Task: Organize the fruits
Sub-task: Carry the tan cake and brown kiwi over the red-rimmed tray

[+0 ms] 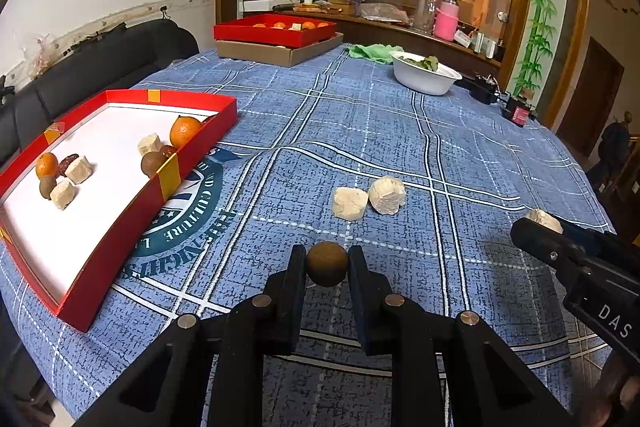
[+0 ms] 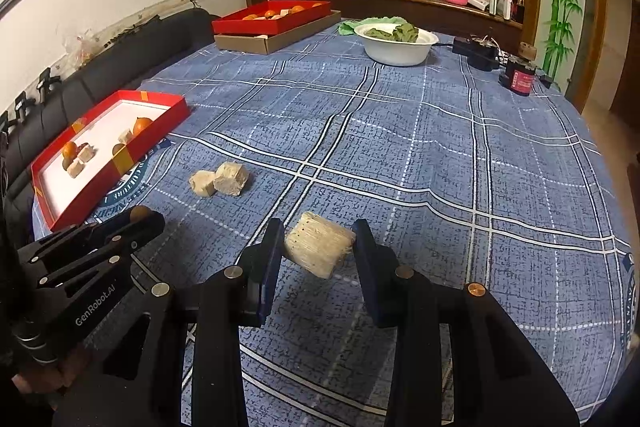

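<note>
My left gripper (image 1: 327,259) is shut on a small brown round fruit (image 1: 327,263), held above the blue checked tablecloth (image 1: 400,131). My right gripper (image 2: 319,247) is shut on a pale cream block (image 2: 319,250), also held above the cloth. It shows at the right edge of the left wrist view (image 1: 544,219). Two more cream blocks (image 1: 368,201) lie on the cloth ahead. A red tray with a white floor (image 1: 100,259) stands at the left and holds oranges (image 1: 185,131), brown fruits (image 1: 153,163), cream blocks (image 1: 78,169) and a dark red fruit.
A second red tray (image 1: 276,35) with oranges rests on a cardboard box (image 1: 280,53) at the far side. A white bowl (image 1: 424,77) of green leaves, a green cloth (image 1: 372,51) and black devices (image 1: 486,89) stand at the far right. A dark sofa (image 1: 100,67) runs along the left.
</note>
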Demonstrator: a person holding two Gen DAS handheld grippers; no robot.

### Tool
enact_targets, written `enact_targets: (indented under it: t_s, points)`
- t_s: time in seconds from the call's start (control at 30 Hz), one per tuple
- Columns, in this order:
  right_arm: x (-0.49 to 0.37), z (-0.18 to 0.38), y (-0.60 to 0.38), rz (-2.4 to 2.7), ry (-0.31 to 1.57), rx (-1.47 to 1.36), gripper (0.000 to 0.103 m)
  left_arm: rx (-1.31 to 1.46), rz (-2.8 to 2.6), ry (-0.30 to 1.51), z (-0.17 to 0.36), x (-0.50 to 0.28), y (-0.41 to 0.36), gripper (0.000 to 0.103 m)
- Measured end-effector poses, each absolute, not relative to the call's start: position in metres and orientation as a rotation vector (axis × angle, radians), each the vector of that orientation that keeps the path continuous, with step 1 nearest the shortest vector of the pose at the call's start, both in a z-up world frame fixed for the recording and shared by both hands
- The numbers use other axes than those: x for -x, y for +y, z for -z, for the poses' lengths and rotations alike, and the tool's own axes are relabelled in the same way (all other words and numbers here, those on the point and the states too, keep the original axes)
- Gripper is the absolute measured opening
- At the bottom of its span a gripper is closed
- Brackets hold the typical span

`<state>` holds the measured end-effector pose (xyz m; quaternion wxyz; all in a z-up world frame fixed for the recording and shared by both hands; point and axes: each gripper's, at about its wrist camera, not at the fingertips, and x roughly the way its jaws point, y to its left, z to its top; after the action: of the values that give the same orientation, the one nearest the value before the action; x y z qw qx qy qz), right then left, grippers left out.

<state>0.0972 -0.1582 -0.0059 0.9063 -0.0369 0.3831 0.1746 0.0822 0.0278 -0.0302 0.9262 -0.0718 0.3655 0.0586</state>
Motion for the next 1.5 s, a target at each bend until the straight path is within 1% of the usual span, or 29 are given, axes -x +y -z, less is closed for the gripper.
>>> enact_targets:
  t_s: [0.43,0.77,1.2,1.5]
  points:
    - [-0.096,0.004,-0.158,-0.367,0.79,0.076,0.034,0.175,-0.116,0.745,0.031,-0.083,0.031,0.02]
    - [-0.088,0.002,-0.139,-0.417,0.766,0.142,0.034,0.164,-0.172,0.717,0.025,-0.078,0.038,0.02]
    - [-0.082,-0.018,-0.112,-0.468,0.713,0.186,0.034,0.224,-0.249,0.67,0.003,-0.064,0.08,0.02]
    - [-0.08,-0.03,-0.082,-0.528,0.684,0.221,0.034,0.255,-0.303,0.656,-0.002,-0.06,0.106,0.02]
